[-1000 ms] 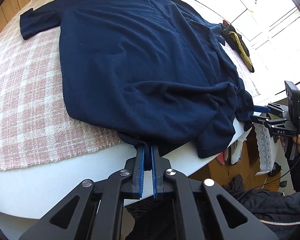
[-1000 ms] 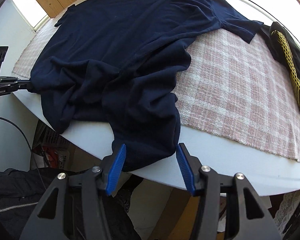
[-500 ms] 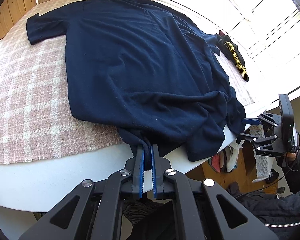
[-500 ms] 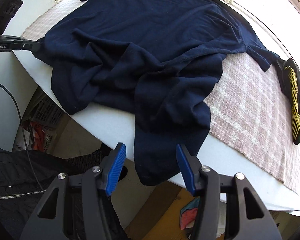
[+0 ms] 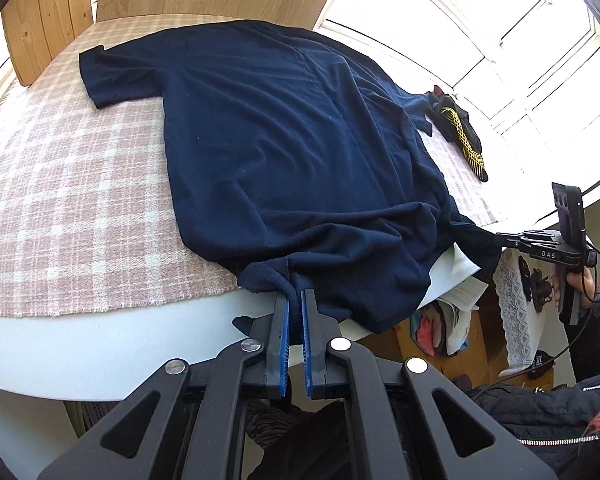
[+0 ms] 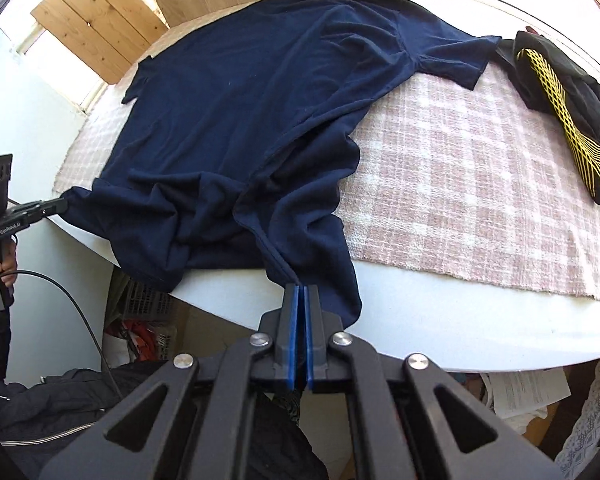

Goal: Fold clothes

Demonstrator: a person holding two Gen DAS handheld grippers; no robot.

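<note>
shirt [image 5: 284,148]: dark blue, short sleeves
pose: spread flat on the pink checked cloth [image 5: 68,216], sleeves out to both sides
bottom edge: bunched and wrinkled, hanging over the edge of the white counter [image 5: 100,344]
corners: both bottom corners are pinched and pulled up

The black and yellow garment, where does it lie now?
In the right wrist view the black and yellow garment lies at the far right of the pink checked cloth, beside the navy shirt's sleeve, near the window.

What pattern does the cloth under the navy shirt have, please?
The cloth is a pink and white check, clearest in the right wrist view.
</note>
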